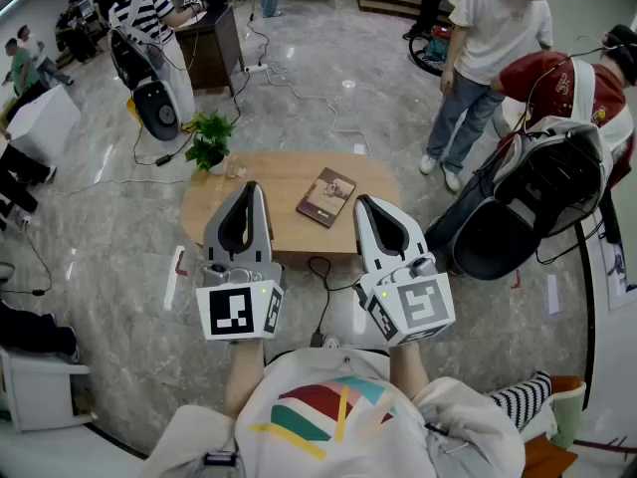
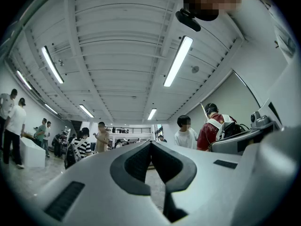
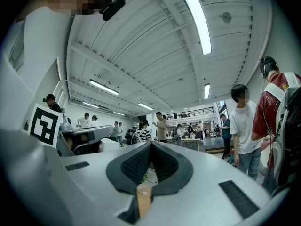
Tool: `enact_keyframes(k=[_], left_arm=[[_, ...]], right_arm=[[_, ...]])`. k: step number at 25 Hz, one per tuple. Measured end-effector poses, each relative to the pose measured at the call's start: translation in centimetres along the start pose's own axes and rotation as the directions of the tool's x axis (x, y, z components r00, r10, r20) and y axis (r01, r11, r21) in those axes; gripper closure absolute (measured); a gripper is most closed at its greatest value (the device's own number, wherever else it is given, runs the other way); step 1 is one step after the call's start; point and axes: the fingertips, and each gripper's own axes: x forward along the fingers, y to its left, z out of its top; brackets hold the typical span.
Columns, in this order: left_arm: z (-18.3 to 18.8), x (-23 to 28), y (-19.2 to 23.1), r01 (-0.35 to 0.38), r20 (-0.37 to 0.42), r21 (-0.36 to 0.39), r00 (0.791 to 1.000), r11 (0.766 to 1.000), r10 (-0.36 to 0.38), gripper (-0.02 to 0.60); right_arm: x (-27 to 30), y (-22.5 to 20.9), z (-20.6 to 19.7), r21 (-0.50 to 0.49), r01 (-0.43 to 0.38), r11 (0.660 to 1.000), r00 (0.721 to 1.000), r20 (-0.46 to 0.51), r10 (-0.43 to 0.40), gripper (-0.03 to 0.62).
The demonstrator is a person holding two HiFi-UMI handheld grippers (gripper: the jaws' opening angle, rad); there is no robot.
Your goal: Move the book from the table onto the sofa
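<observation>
Now, at the left, our left gripper (image 1: pixel 251 187) hangs empty, jaws pressed together. Ahead and between both grippers, the book (image 1: pixel 327 196) lies flat on the surface (image 1: pixel 269 172), long axis slanting from near-left to far-right. Our right gripper (image 1: pixel 360 203), jaws likewise closed on nothing, sits just beside it, clearly nearer.

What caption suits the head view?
Left gripper and right gripper, jaws shut, poised before a wooden table with a book and potted plant.

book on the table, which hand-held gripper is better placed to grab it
Right. The book lies nearer the right hand-held gripper than the left hand-held gripper; both are shut and empty.
</observation>
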Motion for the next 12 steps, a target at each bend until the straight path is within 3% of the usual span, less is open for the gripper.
enact_keyframes(k=[12], left_arm=[[-1.1,1.0,-2.2,0.013,-0.005,-0.006,1.0,1.0,-0.013,0.574]], right_arm=[[-0.1,-2.3,-0.9,-0.019,0.0,1.0,1.0,-0.002,0.0,0.58]])
